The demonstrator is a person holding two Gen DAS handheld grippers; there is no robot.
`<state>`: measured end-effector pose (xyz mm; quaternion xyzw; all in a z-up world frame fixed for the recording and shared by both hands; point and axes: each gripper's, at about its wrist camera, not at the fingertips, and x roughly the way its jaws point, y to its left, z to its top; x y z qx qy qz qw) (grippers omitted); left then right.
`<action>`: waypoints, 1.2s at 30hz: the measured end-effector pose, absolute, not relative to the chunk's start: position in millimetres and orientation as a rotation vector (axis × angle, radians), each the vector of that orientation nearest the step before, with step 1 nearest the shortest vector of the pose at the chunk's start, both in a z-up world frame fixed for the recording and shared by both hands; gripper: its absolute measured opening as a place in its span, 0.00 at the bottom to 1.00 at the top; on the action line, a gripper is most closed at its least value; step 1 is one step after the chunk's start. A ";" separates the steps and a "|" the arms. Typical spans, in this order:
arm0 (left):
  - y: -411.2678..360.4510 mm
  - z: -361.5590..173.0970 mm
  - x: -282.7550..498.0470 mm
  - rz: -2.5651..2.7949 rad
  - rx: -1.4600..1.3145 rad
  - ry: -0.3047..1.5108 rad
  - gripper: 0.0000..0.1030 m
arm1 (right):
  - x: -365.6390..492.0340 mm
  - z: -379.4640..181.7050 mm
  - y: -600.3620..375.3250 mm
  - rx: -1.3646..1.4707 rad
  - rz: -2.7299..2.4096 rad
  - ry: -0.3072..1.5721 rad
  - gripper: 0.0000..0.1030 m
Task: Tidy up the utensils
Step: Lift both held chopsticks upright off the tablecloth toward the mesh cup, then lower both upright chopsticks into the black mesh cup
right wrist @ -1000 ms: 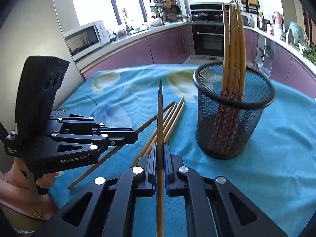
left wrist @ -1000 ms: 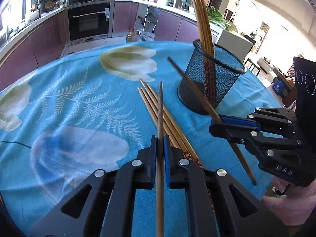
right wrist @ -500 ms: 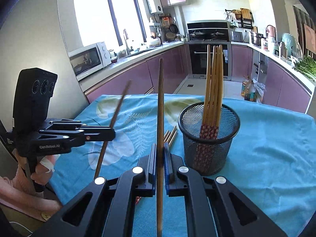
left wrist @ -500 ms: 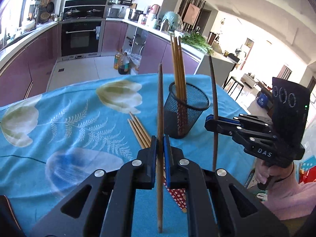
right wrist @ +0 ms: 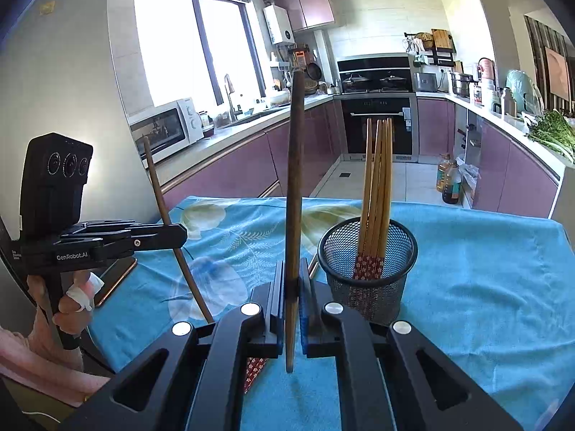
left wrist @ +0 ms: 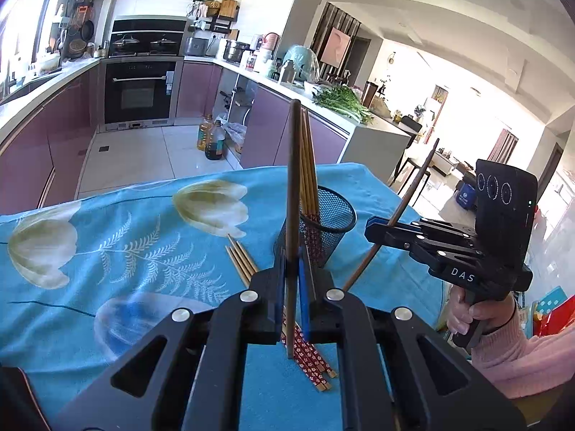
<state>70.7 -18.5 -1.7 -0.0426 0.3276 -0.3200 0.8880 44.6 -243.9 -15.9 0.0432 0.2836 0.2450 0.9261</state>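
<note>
My left gripper point(left wrist: 291, 289) is shut on a dark wooden chopstick point(left wrist: 293, 194) held upright above the table; it also shows in the right wrist view point(right wrist: 179, 233). My right gripper point(right wrist: 293, 307) is shut on another dark chopstick point(right wrist: 295, 179), also upright; it shows in the left wrist view point(left wrist: 373, 230) to the right of the holder. A black mesh holder point(left wrist: 329, 222) point(right wrist: 368, 269) stands on the blue tablecloth with several bamboo chopsticks point(right wrist: 377, 186) in it. More chopsticks point(left wrist: 240, 260) lie on the cloth below my left gripper.
The table has a blue floral cloth point(left wrist: 107, 244). A phone point(right wrist: 115, 280) lies near its left edge in the right wrist view. Kitchen counters and an oven point(left wrist: 140, 89) are behind. The table's far edge is just beyond the holder.
Both grippers have risen and tilted up with their chopsticks, so the table and holder look farther and lower. The right-hand chopstick now leans instead of standing straight.
</note>
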 end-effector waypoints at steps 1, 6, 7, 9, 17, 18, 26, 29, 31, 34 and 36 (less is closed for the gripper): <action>-18.1 -0.3 70.6 -0.668 -0.093 0.676 0.07 | 45.0 -14.7 -245.3 0.092 0.502 0.577 0.06; -17.7 8.5 69.6 -0.671 -0.103 0.651 0.07 | 45.6 -10.9 -247.8 0.092 0.501 0.561 0.06; -18.0 9.7 69.6 -0.671 -0.104 0.648 0.07 | 45.8 -10.2 -247.5 0.092 0.501 0.558 0.06; -18.5 10.9 70.7 -0.672 -0.106 0.641 0.07 | 45.5 -8.5 -247.3 0.089 0.499 0.552 0.06; -25.4 18.2 75.7 -0.680 -0.104 0.610 0.07 | 40.3 -2.4 -248.6 0.078 0.490 0.522 0.06; -26.4 19.2 76.5 -0.681 -0.105 0.607 0.07 | 39.0 -1.7 -249.6 0.077 0.489 0.517 0.06; -35.5 23.9 81.9 -0.695 -0.103 0.592 0.07 | 40.6 4.8 -252.6 0.071 0.480 0.501 0.06; -38.7 24.0 84.3 -0.699 -0.104 0.589 0.07 | 40.7 5.3 -253.3 0.071 0.480 0.499 0.06; -40.8 24.8 85.3 -0.703 -0.103 0.586 0.07 | 40.9 6.5 -253.7 0.070 0.480 0.496 0.06; -44.2 26.5 87.5 -0.708 -0.102 0.582 0.07 | 40.1 8.4 -255.0 0.069 0.477 0.490 0.06; -45.7 27.5 88.4 -0.712 -0.104 0.579 0.07 | 40.5 10.5 -255.2 0.068 0.474 0.486 0.06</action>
